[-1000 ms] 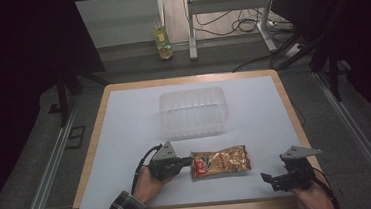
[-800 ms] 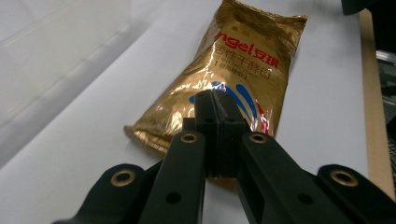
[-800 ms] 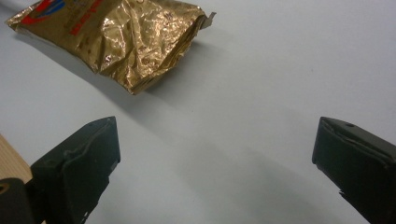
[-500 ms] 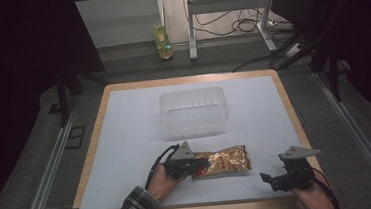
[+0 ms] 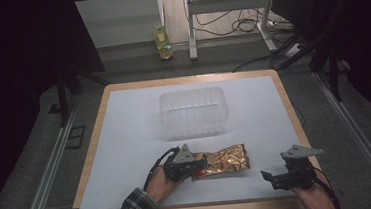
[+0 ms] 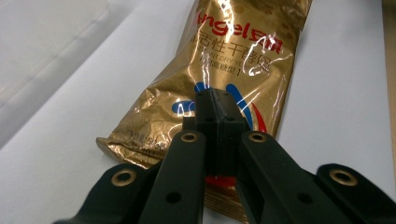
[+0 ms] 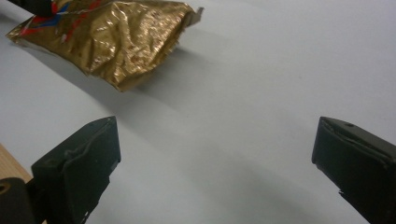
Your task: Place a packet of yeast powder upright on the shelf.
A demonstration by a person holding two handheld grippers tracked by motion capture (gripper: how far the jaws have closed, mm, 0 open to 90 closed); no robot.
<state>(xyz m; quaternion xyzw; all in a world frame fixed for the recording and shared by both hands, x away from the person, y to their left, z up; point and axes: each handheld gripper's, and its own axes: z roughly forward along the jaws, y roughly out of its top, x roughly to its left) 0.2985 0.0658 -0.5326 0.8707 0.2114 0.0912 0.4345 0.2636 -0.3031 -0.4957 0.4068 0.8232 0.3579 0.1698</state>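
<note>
A gold foil snack packet [image 5: 225,160] with red and blue print lies near the front of the white table sheet. My left gripper [image 5: 198,167] is at its left end. In the left gripper view the two jaws are pressed together [image 6: 217,107] on the foil of the packet [image 6: 233,56]. In the right gripper view the packet [image 7: 116,37] is at top left, its near edge raised over a shadow. My right gripper [image 5: 269,178] rests at the front right, apart from the packet, with its jaws wide open [image 7: 215,140] over bare sheet.
A clear plastic tub [image 5: 194,111] stands at the middle of the table, behind the packet. The wooden table edge [image 5: 295,126] frames the white sheet. A yellow bottle [image 5: 162,41] stands on the floor beyond the table, beside metal stand legs and cables.
My left gripper has moved right from beside the packet onto its left end. The right gripper has stayed where it was.
</note>
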